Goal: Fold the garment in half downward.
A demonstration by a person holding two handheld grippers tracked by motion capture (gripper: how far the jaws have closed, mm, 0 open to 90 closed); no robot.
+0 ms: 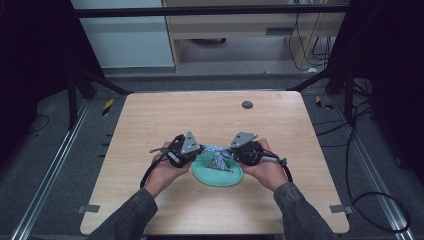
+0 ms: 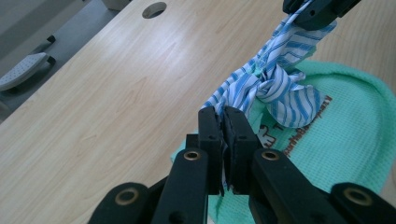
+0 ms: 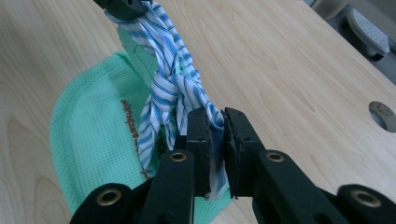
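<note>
Over a green cloth (image 1: 218,175) on the table (image 1: 150,130), both claws, left (image 2: 223,122) and right (image 3: 215,125), pinch one knotted striped cloth (image 2: 275,84)

Lab rig, wood table (image 1: 210,117) in black frame (image 1: 210,10), floor rails (image 1: 47,175), loose cables (image 1: 372,200)

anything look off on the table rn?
Nothing spilled or damaged. The striped cloth is knotted in the middle and stretched between the left gripper and right gripper, both clamped on its ends, above a green cloth lying flat.
</note>
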